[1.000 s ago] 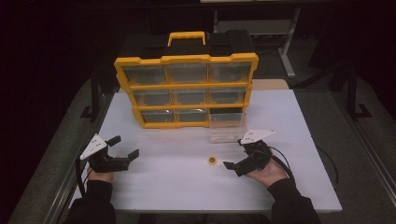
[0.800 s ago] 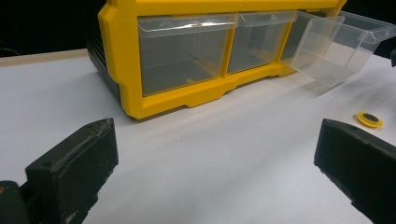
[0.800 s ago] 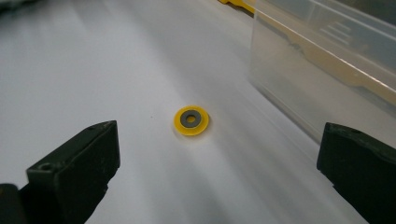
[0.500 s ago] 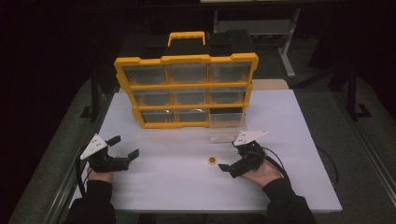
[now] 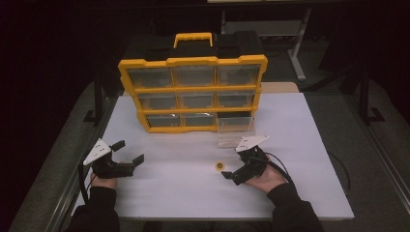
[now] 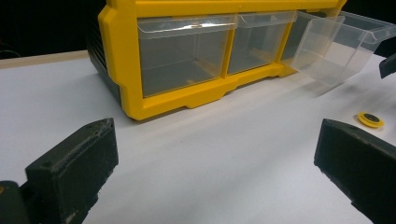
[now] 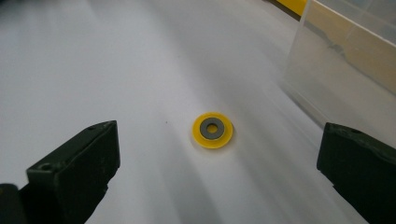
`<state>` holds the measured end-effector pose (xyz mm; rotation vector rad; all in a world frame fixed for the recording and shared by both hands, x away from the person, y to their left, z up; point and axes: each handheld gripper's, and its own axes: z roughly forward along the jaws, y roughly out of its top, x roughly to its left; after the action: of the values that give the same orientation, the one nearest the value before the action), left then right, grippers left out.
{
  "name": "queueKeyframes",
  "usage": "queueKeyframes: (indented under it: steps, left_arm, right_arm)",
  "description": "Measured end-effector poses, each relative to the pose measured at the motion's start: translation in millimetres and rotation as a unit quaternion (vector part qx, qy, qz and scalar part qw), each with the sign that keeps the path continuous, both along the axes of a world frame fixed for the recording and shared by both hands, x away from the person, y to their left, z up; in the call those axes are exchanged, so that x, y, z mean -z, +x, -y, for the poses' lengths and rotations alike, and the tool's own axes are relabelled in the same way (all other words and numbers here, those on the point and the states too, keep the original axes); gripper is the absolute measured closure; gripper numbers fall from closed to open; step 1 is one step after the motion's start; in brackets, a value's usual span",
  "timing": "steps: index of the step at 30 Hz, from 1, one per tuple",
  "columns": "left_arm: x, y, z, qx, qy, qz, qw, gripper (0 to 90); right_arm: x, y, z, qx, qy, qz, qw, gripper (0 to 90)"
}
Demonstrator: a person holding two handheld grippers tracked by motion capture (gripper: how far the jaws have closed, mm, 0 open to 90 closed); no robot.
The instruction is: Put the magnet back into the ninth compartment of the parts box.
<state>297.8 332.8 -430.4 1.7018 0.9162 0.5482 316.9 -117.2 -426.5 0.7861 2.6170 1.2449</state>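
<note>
My right gripper (image 5: 231,170) is spread wide, holding nothing, a yellow washer (image 7: 212,130) flat on the table (image 5: 309,145) between its jaws. My left gripper (image 5: 129,153) likewise released. Beyond, yellow organizer (image 5: 193,92), one clear drawer (image 5: 234,129) pulled out. I read no lettering.

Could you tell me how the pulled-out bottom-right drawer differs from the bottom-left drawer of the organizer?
The bottom-right drawer is pulled forward out of the yellow organizer and tilts onto the table; the bottom-left drawer sits pushed in, flush with the frame. The left gripper view shows the bottom-right drawer's side walls, the bottom-left drawer's front alone. Both are clear plastic and look empty.
</note>
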Motion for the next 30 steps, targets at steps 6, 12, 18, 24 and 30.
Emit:
queueKeyframes:
  steps: [6, 12, 18, 24, 30]
  left_arm:
    - [0.3, 0.3, 0.5, 0.004, 0.002, 0.000, 1.0000, 0.0]
    - [0.5, 0.4, 1.0, 0.005, 0.002, -0.002, 1.0000, 0.0]
    - [0.6, 0.4, 1.1, 0.005, 0.003, -0.002, 1.0000, 0.0]
    - [0.9, 0.8, 1.2, 0.007, 0.004, -0.003, 1.0000, 0.0]
    - [0.8, 0.7, 1.2, 0.006, 0.004, -0.003, 1.0000, 0.0]
  right_arm:
    - [1.9, 0.1, -4.8, -0.006, -0.006, -0.001, 1.0000, 0.0]
    - [4.4, 0.7, -10.8, -0.013, -0.010, -0.003, 0.9999, 0.0]
    - [7.7, 1.8, -17.9, -0.021, -0.019, -0.009, 0.9996, 0.0]
    - [9.6, 2.4, -24.6, -0.029, -0.023, -0.014, 0.9992, 0.0]
    - [12.0, 4.8, -31.2, -0.035, -0.029, -0.019, 0.9988, 0.0]
